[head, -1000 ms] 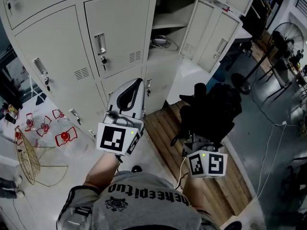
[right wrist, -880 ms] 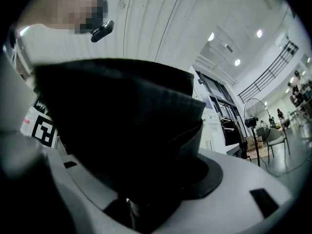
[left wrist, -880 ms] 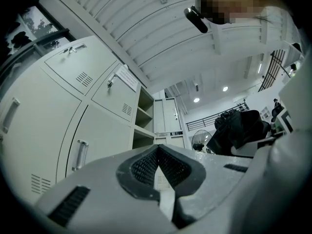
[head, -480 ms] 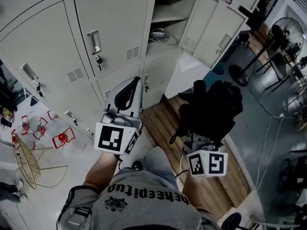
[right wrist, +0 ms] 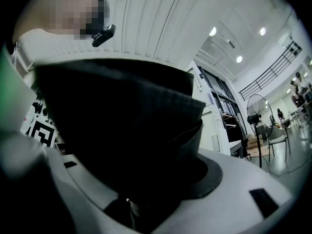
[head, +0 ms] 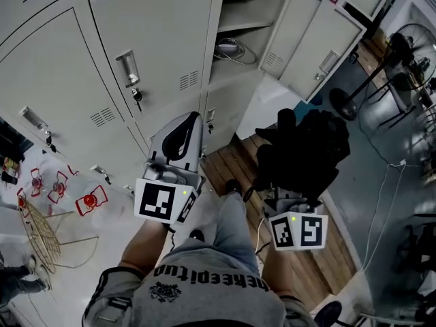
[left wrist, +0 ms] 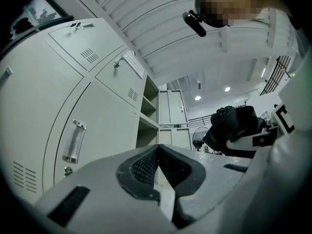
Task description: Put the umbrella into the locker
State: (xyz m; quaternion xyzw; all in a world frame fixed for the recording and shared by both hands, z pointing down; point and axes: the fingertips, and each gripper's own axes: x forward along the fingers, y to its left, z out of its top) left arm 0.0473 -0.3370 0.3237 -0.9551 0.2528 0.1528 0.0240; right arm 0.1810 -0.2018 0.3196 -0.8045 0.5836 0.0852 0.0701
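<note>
My right gripper [head: 294, 199] is clamped on the folded black umbrella [head: 303, 148]. Its jaws are wide because the bundle is bulky (fabric fills the whole gap in the right gripper view). The umbrella sits below and right of the open locker [head: 240, 27], well apart from it, not yet inside. It's held fabric-forward, I'd guess so it can go straight into the opening.

My left gripper [head: 189, 120] is pinched closed with nothing in it, aimed at the closed doors left of the open locker. It's probably kept free to steady the locker door [head: 303, 46].

Can't see my right fingertips or the umbrella's handle behind the fabric. The top of the open locker is cut off. Something pale and coiled [head: 231, 48] lies on its lower shelf, can't tell what.
</note>
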